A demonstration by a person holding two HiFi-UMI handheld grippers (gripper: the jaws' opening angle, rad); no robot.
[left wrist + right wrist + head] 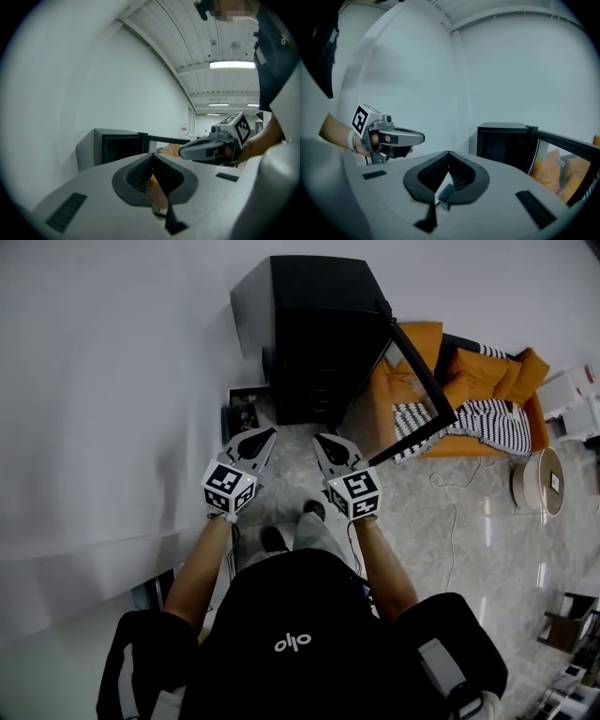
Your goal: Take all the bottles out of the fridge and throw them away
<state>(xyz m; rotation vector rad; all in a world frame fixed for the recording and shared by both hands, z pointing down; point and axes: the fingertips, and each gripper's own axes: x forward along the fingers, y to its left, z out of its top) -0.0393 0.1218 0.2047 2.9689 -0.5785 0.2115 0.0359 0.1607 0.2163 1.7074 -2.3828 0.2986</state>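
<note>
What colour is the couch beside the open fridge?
Orange couch, with black-and-white striped throws draped on it. It shows best in the head view.

- White wall [112, 381] — plain, filling the left side.
- Pale glossy floor [469, 540], stone-patterned.
- Orange sofa [502, 371] at upper right, with a black-and-white striped throw [497, 423] on it.
- Round pale side table [539, 481] near the sofa.
- Ribbed white ceiling [187, 42] — one strip light [232, 64] lit.

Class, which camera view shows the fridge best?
The head view: the whole fridge shows from above, its door swung open. The right gripper view shows its dark open front, cut off below. The left gripper view shows only its upper part.
</note>
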